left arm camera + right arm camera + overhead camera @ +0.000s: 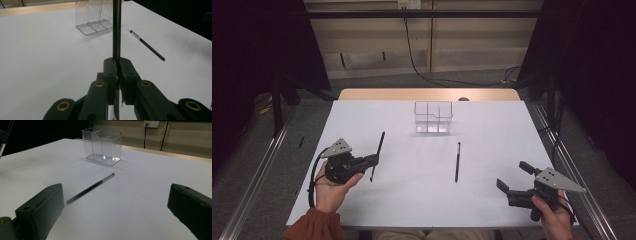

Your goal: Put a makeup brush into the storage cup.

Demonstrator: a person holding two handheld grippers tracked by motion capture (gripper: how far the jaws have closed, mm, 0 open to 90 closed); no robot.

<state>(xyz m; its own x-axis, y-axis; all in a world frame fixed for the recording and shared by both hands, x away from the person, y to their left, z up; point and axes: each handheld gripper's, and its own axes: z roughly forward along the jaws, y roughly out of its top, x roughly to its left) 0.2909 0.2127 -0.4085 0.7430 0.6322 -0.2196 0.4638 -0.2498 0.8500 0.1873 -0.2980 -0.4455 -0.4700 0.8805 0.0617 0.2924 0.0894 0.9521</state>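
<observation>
The left claw (373, 159) is clamping a thin black brush (377, 155), its tip cut off in the left gripper view. The right claw (512, 176) is hovering wide open, gripping nothing. Farther out, a second slim brush (457, 161) is lying on the smooth white counter (492, 125). Beyond, a clear plastic divided box (433, 117) is standing upright.

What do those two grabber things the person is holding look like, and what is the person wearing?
Each is black plastic with two chunky black jaws, brass-coloured rivets at the joints and a grey three-cornered plate on top. The left gripper trails a black cable that loops beside the hand. The right gripper looks the same. A rust-orange sleeve covers the left forearm.
</observation>
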